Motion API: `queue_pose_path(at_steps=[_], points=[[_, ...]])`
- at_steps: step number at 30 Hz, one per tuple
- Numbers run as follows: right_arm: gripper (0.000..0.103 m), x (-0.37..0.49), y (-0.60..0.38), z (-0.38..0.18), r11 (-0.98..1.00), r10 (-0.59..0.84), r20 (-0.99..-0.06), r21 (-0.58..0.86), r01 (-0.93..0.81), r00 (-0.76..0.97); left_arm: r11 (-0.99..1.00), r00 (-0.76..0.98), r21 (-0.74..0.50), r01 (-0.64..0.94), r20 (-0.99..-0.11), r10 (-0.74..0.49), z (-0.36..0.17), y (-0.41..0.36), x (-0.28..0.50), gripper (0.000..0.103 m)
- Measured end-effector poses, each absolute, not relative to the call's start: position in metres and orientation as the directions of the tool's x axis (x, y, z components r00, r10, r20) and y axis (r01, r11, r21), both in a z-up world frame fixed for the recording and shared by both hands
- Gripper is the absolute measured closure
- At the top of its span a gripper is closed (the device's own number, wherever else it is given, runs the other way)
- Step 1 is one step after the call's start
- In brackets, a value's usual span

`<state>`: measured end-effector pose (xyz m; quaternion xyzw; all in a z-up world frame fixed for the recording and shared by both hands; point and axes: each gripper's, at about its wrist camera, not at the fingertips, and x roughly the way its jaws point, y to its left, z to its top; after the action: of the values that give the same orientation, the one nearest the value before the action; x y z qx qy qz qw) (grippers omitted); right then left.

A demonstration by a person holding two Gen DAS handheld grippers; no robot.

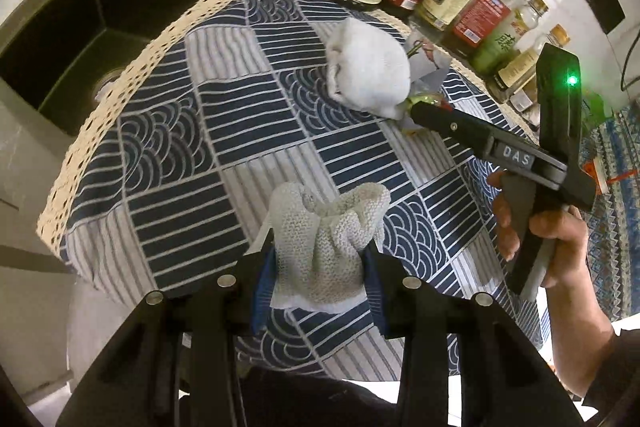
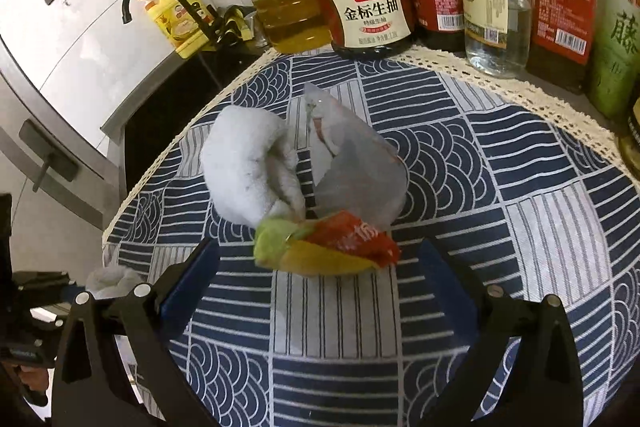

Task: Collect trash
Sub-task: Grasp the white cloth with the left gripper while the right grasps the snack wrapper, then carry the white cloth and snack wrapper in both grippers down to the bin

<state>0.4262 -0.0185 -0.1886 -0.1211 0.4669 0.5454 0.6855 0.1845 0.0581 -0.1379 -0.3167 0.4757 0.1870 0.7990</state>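
While left gripper (image 1: 318, 259) clamps tissue (image 1: 328, 243), wrapper (image 2: 332, 247) mid-cloth.

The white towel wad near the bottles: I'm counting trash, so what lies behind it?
Behind the white towel wad a grey torn wrapper stands up, and a red-yellow-green wrapper lies at its base. Whatever the wad covers is hidden.

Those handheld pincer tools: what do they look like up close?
Each is matte black plastic with angular arms, round silver bolt heads and blue pads inside the fingers. The right gripper, seen from the left wrist camera, has a pistol-style grey and black handle, a white "DAS" label and a glowing green light. The person's sleeve is dark.
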Motion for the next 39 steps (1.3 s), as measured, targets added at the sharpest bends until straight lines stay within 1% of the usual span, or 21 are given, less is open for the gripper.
queue_pose_path(at_steps=[1, 2, 4, 6, 10, 20, 24, 30, 39], points=[[0.006, 0.426, -0.017, -0.19, 0.371, 0.634, -0.773, 0.343, -0.863, -0.035, 0.724, 0.476, -0.33, -0.605, -0.879, -0.003, -0.138, 0.059, 0.183, 0.066], [0.012, 0.426, -0.014, -0.191, 0.362, 0.633, -0.773, 0.342, -0.867, -0.041, 0.712, 0.481, -0.348, -0.61, -0.876, -0.016, -0.139, 0.06, 0.181, 0.066], [0.018, 0.425, -0.013, -0.192, 0.356, 0.628, -0.777, 0.335, -0.872, -0.042, 0.692, 0.493, -0.38, -0.614, -0.869, -0.04, -0.139, 0.063, 0.179, 0.066], [0.029, 0.423, -0.012, -0.193, 0.349, 0.622, -0.782, 0.322, -0.88, -0.039, 0.689, 0.496, -0.381, -0.617, -0.868, -0.037, -0.139, 0.063, 0.179, 0.066], [0.03, 0.42, -0.016, -0.191, 0.359, 0.612, -0.791, 0.298, -0.885, -0.018, 0.693, 0.496, -0.384, -0.61, -0.867, -0.043, -0.138, 0.062, 0.181, 0.066], [0.03, 0.405, -0.035, -0.178, 0.374, 0.635, -0.772, 0.329, -0.867, -0.019, 0.703, 0.498, -0.392, -0.593, -0.865, -0.062, -0.139, 0.064, 0.18, 0.066], [0.03, 0.394, -0.048, -0.172, 0.399, 0.632, -0.775, 0.315, -0.861, 0.009, 0.718, 0.504, -0.398, -0.571, -0.86, -0.076, -0.139, 0.065, 0.179, 0.066], [0.03, 0.379, -0.074, -0.161, 0.466, 0.635, -0.771, 0.331, -0.82, 0.05, 0.758, 0.528, -0.419, -0.5, -0.841, -0.117, -0.135, 0.061, 0.177, 0.066], [0.03, 0.336, -0.105, -0.137, 0.58, 0.609, -0.776, 0.294, -0.76, 0.165, 0.817, 0.585, -0.447, -0.364, -0.793, -0.173, -0.116, 0.058, 0.155, 0.066]])
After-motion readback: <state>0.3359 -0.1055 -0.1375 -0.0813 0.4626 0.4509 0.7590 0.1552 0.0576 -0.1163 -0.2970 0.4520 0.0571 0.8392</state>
